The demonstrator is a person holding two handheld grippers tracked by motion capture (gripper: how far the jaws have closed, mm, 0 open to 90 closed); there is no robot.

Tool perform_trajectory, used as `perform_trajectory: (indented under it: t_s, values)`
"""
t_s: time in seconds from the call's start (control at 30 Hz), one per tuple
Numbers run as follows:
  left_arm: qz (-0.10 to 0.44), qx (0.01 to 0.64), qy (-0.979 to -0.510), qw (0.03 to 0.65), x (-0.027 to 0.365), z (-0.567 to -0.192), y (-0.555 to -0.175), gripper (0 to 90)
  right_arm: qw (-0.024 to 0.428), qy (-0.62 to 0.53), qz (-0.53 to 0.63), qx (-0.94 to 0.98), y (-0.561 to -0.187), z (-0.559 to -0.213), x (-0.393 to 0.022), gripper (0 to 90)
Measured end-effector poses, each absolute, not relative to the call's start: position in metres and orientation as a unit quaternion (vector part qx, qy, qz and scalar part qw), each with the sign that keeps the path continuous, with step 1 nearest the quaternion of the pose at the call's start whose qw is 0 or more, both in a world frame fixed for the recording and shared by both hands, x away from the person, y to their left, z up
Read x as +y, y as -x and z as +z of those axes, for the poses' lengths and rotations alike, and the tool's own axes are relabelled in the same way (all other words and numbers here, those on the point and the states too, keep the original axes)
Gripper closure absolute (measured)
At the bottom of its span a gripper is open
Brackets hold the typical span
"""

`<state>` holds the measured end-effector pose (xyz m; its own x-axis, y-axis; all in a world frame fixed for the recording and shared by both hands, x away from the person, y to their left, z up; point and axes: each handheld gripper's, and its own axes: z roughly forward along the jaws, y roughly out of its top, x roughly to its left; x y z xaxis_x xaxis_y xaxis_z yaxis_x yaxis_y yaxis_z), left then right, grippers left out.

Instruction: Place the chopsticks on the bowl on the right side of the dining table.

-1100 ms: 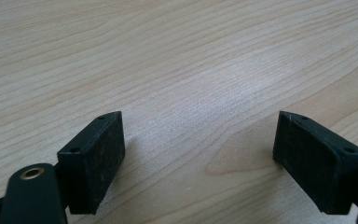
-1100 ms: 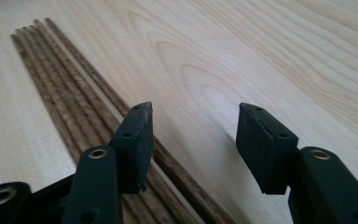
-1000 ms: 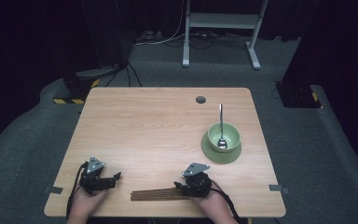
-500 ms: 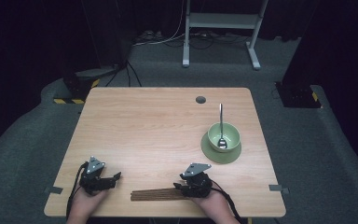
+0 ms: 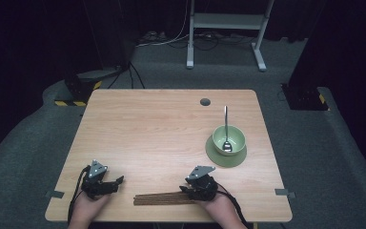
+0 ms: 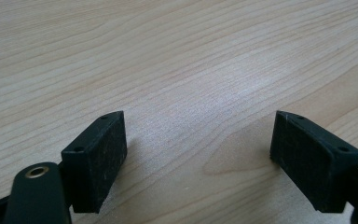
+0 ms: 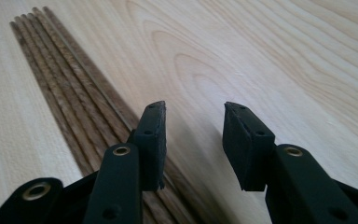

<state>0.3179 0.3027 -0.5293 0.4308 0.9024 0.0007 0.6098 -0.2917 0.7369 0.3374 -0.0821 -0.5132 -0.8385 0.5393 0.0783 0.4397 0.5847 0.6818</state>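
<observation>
Nothing shifted across the table point(image 5: 171, 124) since 1 second ago: hands, chopsticks and bowl in the same spots; just the right gripper's point(image 7: 193, 140) jaws lately closing in, with nothing between them.

Landmark: the bundle of brown chopsticks point(image 5: 163, 198), flat along the near edge of the table, ends pointing left and right.

- Right gripper point(image 5: 198, 183) at the bundle's right end, low over the wood. Jaws part-way apart, clasping nothing; bare table in the gap. Seen in the right gripper view: chopsticks point(image 7: 74, 93) running under and beside the left-hand pad point(image 7: 154, 140), other pad clear of them. Cannot tell whether that pad touches the sticks.
- Left gripper point(image 5: 106, 185) well to the left of the bundle, near the same table edge. Jaws spread wide in the left gripper view point(image 6: 198, 149), released, only wood grain between them.
- Green bowl point(image 5: 228, 140) on a green saucer point(image 5: 226, 157), beyond the bundle and off to its right, well apart from it. Spoon point(image 5: 226, 129) standing in the bowl, handle leaning toward the far edge.
- Small dark grommet hole point(image 5: 205, 101) farther still, near the far edge.
</observation>
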Motion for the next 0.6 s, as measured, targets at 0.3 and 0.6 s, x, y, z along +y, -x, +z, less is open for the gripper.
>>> perform_trajectory:
  t_s: [0.3, 0.6]
  values:
    - [0.215, 0.488, -0.774, 0.34, 0.303, -0.529, -0.318, 18.9, 0.059, -0.268, 0.375, 0.886, -0.334, -0.512, -0.079, 57.7]
    - [0.215, 0.488, -0.774, 0.341, 0.303, -0.529, -0.318, 19.3, 0.038, -0.26, 0.369, 0.891, -0.333, -0.515, -0.076, 59.5]
